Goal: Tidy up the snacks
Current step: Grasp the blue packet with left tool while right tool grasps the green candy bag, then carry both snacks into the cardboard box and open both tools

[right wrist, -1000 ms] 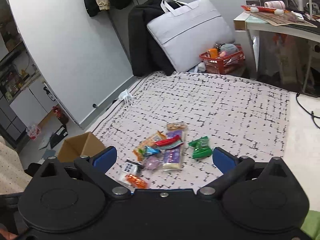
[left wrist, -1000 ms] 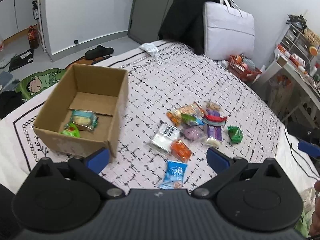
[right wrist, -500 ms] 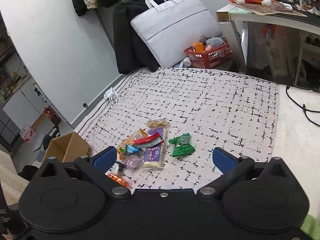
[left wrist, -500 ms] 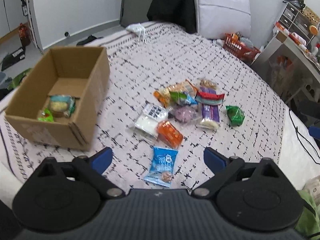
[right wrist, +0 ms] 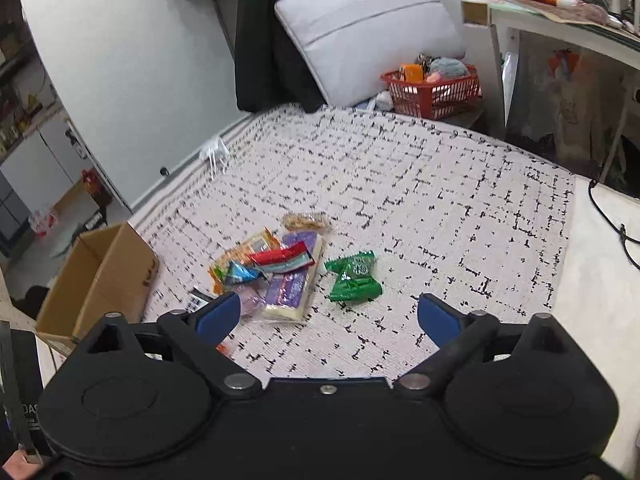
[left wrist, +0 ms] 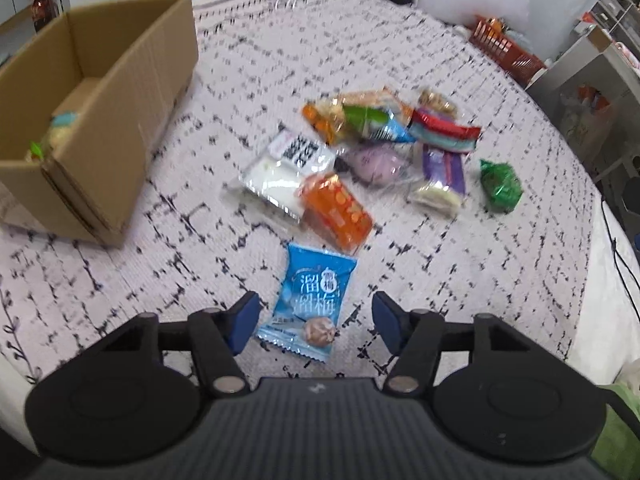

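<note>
Two pads of the left gripper [left wrist: 315, 322] have just been closing around the blue packet [left wrist: 311, 305] on the bedspread [left wrist: 460, 264], not yet touching. Right gripper [right wrist: 329, 318] hangs open, empty. Risk: pads skid over the flat foil and pinch bedspread instead.

Walls: pale grey wall [right wrist: 132, 80] along the rug's far left edge, a grey skirting at its foot.
Floor: pale floor [right wrist: 600, 300] beyond the rug's right edge, a black cable [right wrist: 612, 220] trailing over it.
Rug: white rug with a black broken-grid pattern [right wrist: 440, 208], covering most of the floor.
Far edge: black coat [right wrist: 272, 48] hanging down, a pale quilted bag with handles [right wrist: 368, 28] leaning beside it.
Far right corner: red plastic basket [right wrist: 436, 92], full of small items.
Furniture: white desk [right wrist: 560, 32] on the right, cluttered on top; white cupboards [right wrist: 32, 168] far left.
Light: even, indoor.
</note>
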### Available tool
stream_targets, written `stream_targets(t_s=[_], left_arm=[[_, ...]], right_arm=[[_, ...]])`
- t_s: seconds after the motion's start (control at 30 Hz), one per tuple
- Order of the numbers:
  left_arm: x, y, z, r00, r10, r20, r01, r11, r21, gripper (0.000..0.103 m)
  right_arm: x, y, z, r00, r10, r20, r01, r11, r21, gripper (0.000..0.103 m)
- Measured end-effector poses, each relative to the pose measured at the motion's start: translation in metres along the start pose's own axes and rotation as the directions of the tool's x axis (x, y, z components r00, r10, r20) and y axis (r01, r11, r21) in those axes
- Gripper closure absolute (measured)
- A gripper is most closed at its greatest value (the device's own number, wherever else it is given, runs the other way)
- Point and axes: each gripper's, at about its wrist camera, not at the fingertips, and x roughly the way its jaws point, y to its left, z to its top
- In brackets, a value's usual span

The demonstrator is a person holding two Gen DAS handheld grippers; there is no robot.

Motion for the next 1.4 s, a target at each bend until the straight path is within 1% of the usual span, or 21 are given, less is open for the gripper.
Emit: stream_targets(t_s=[0.1, 0.13, 0.17, 0.23, 0.33, 0.43, 0.5, 0.67, 0.8, 0.9, 1.03, 1.17, 1.23, 1.27, 1.3, 1.33, 1.37, 1.4], left_arm=[[0.01, 0.001, -0.002, 1.0, -0.006, -0.014, 0.006, 1.0, -0.006, 0.044], [0.013, 0.002, -0.002, 1.0, -0.005, -0.018, 0.004, 1.0, -0.007, 0.049], [0.016, 0.002, -0.001, 1.0, -0.002, -0.023, 0.002, 1.0, -0.01, 0.052], [0.019, 0.004, 0.0, 1.0, 0.004, -0.014, -0.004, 1.0, -0.012, 0.063], [0.021, 0.004, 0.004, 1.0, 0.012, -0.016, -0.012, 1.0, -0.001, 0.069], [0.021, 0.005, 0.01, 0.999, 0.015, -0.029, -0.015, 1.0, -0.015, 0.07], [0.021, 0.008, 0.013, 0.999, 0.004, -0.035, -0.005, 1.0, -0.025, 0.071], [0.017, 0.015, 0.019, 0.999, -0.004, -0.037, 0.003, 0.999, -0.037, 0.071], [0.009, 0.022, 0.024, 1.0, -0.004, -0.018, 0.003, 0.999, -0.053, 0.071], [0.002, 0.026, 0.029, 1.0, -0.01, -0.007, 0.01, 0.998, -0.064, 0.072], [-0.009, 0.028, 0.033, 1.0, -0.014, 0.02, 0.015, 0.998, -0.066, 0.072], [-0.022, 0.033, 0.039, 0.999, -0.01, 0.052, 0.014, 0.997, -0.079, 0.072], [-0.029, 0.035, 0.042, 0.998, -0.007, 0.067, 0.013, 0.996, -0.086, 0.072], [-0.032, 0.036, 0.043, 0.997, -0.006, 0.074, 0.013, 0.996, -0.087, 0.072], [-0.035, 0.036, 0.044, 0.997, -0.005, 0.082, 0.013, 0.996, -0.088, 0.072], [-0.039, 0.036, 0.046, 0.996, -0.006, 0.091, 0.014, 0.996, -0.089, 0.072], [-0.043, 0.037, 0.047, 0.995, -0.007, 0.101, 0.016, 0.996, -0.089, 0.072], [-0.047, 0.036, 0.048, 0.994, -0.007, 0.113, 0.017, 0.996, -0.088, 0.072]], right_arm=[[0.012, 0.001, 0.001, 1.0, -0.012, -0.021, 0.011, 1.0, -0.02, 0.016], [0.016, 0.001, 0.002, 1.0, -0.016, -0.026, 0.015, 1.0, -0.022, 0.016], [0.02, 0.001, 0.004, 0.999, -0.018, -0.03, 0.018, 1.0, -0.023, 0.017], [0.028, 0.001, 0.006, 0.999, -0.022, -0.036, 0.021, 1.0, -0.023, 0.019], [0.041, 0.001, 0.009, 0.998, -0.033, -0.051, 0.032, 0.999, -0.023, 0.021], [0.058, 0.002, 0.01, 0.996, -0.049, -0.08, 0.046, 0.998, -0.033, 0.023], [0.071, 0.003, 0.011, 0.993, -0.058, -0.101, 0.055, 0.998, -0.038, 0.028], [0.096, 0.004, 0.015, 0.987, -0.077, -0.139, 0.07, 0.996, -0.058, 0.035], [0.111, 0.003, 0.018, 0.981, -0.111, -0.16, 0.1, 0.992, -0.08, 0.037], [0.118, 0.004, 0.022, 0.979, -0.144, -0.147, 0.127, 0.984, -0.122, 0.037], [0.127, -0.001, 0.03, 0.978, -0.146, -0.148, 0.128, 0.984, -0.122, 0.037], [0.135, -0.004, 0.034, 0.977, -0.14, -0.162, 0.121, 0.985, -0.124, 0.041], [0.137, -0.006, 0.031, 0.977, -0.123, -0.176, 0.105, 0.989, -0.106, 0.046], [0.139, -0.006, 0.03, 0.973, -0.121, -0.197, 0.102, 0.989, -0.105, 0.06], [0.142, -0.007, 0.028, 0.969, -0.121, -0.217, 0.1, 0.989, -0.106, 0.07], [0.142, -0.007, 0.027, 0.965, -0.121, -0.232, 0.099, 0.989, -0.106, 0.07], [0.139, -0.005, 0.026, 0.968, -0.121, -0.221, 0.098, 0.989, -0.112, 0.074], [0.136, -0.003, 0.027, 0.97, -0.119, -0.214, 0.095, 0.989, -0.115, 0.074]])
